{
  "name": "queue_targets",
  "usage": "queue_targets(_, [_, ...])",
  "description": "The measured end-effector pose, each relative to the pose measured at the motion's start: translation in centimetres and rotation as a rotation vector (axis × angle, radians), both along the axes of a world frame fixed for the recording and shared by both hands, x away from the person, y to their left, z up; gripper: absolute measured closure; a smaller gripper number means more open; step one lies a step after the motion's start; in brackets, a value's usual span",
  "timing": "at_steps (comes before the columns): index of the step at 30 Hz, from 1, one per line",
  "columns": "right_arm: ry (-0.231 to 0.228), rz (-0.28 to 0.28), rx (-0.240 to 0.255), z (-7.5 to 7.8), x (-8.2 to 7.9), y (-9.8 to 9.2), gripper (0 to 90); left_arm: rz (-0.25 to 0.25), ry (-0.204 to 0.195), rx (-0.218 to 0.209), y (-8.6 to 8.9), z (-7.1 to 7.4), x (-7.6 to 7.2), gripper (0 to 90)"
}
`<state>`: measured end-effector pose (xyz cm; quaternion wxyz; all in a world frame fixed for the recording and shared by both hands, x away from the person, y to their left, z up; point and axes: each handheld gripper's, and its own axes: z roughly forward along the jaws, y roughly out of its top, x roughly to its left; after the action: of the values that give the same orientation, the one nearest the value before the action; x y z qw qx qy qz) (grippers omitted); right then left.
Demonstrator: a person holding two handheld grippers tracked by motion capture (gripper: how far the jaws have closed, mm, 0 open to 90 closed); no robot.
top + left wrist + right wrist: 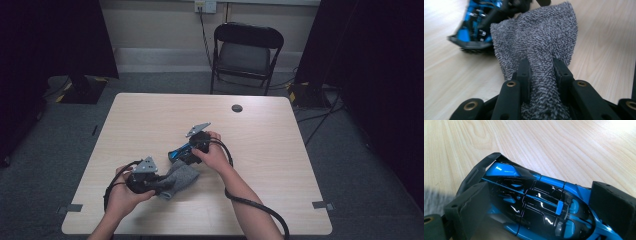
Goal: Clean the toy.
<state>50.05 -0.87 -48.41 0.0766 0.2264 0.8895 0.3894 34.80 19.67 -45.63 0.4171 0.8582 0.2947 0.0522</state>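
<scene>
Left gripper view: grey cloth (541, 47) pinched between left gripper (541, 75) jaws, beside blue toy car (474, 30).

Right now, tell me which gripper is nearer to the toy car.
Right. The right gripper has the toy car clamped between its jaws. The left gripper is shut on the grey cloth, which lies beside the car, so it sits a little way off.

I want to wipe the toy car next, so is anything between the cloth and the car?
Nothing visible. The left gripper is shut on the grey cloth, whose far edge already reaches the blue car. The right gripper holds the car between its jaws on the table.
</scene>
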Motion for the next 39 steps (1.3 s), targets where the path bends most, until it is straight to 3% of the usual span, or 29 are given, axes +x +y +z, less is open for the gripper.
queue_targets(3, [-0.002, 0.003, 0.006, -0.1, 0.0, 0.0, 2.8, -0.009, 0.020, 0.030, -0.4, -0.7, 0.2, 70.9])
queue_targets(8, [0.000, 0.003, 0.005, 0.0, 0.0, 0.0, 2.8, 0.024, -0.015, 0.111, 0.0, -1.2, 0.9, 70.8])
queue_targets(19, [-0.001, 0.002, 0.003, 0.0, 0.0, 0.0, 2.8, 0.085, -0.050, 0.181, 1.4, -1.4, 2.4, 70.8])
queue_targets(25, [-0.001, 0.002, 0.005, 0.0, 0.0, 0.0, 2.8, 0.113, -0.076, 0.195, 1.9, -1.5, 3.0, 70.8])
queue_targets(39, [-0.003, 0.000, 0.007, -0.1, -0.1, 0.0, 2.8, 0.199, -0.107, 0.177, 3.6, -1.6, 4.3, 70.9])
